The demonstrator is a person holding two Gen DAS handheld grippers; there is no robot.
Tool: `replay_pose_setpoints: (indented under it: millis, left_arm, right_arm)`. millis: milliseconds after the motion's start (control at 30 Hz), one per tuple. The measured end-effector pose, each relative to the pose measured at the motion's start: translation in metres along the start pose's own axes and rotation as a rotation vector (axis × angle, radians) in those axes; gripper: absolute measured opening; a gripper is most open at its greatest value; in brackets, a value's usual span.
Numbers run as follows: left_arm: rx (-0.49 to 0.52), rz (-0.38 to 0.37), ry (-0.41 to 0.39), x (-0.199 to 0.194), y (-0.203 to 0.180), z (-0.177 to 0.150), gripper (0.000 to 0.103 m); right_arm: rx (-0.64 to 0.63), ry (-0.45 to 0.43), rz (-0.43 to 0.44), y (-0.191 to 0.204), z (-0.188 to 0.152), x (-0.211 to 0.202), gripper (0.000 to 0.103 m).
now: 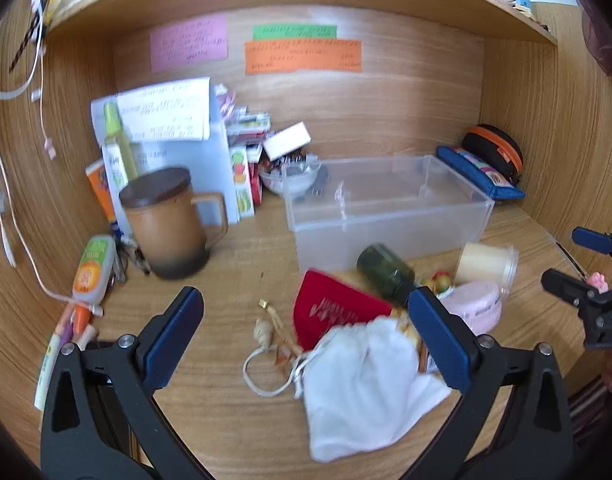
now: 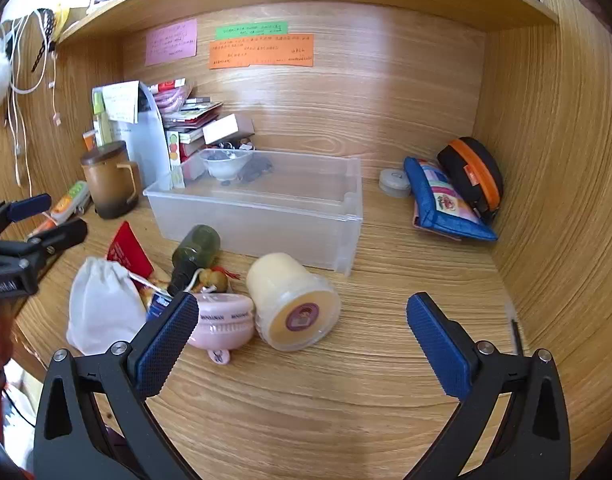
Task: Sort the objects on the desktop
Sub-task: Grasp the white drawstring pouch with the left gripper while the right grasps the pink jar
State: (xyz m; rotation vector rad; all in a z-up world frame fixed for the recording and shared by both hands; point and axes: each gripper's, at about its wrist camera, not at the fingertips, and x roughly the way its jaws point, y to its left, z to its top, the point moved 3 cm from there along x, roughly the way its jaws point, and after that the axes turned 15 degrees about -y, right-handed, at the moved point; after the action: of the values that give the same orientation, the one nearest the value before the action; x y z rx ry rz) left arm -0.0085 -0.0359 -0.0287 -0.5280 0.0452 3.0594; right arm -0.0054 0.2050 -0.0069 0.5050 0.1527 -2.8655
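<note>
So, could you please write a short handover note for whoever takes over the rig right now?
Left gripper: open, empty, above the white pouch.
Right gripper: open, empty, near the cream jar lying on its side.
Clear bin: looks empty.
In front of it, unsorted: red booklet, dark green bottle, pink case, pouch, jar.
Done: nothing sorted yet, by the look of it.
Left: all loose items.
</note>
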Motion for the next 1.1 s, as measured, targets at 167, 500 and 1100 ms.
replay_pose_setpoints:
  millis: [167,500,1100]
  left_arm:
    - [-0.027,-0.015,0.059,-0.004,0.010,-0.020,0.103]
    - [-0.125,-0.124,0.201,0.009,-0.001,-0.061,0.077]
    - [-0.208,-0.241,0.296,0.039,-0.010,-0.071,0.067]
  right_arm:
    - [-0.002,0.025,0.009,-0.005,-0.010,-0.002,0.103]
    - [0.045,0.109,0.125,0.013,-0.039,0.007,0.091]
    - [0.097,0.225,0.273,0.047,-0.051,0.051,0.063]
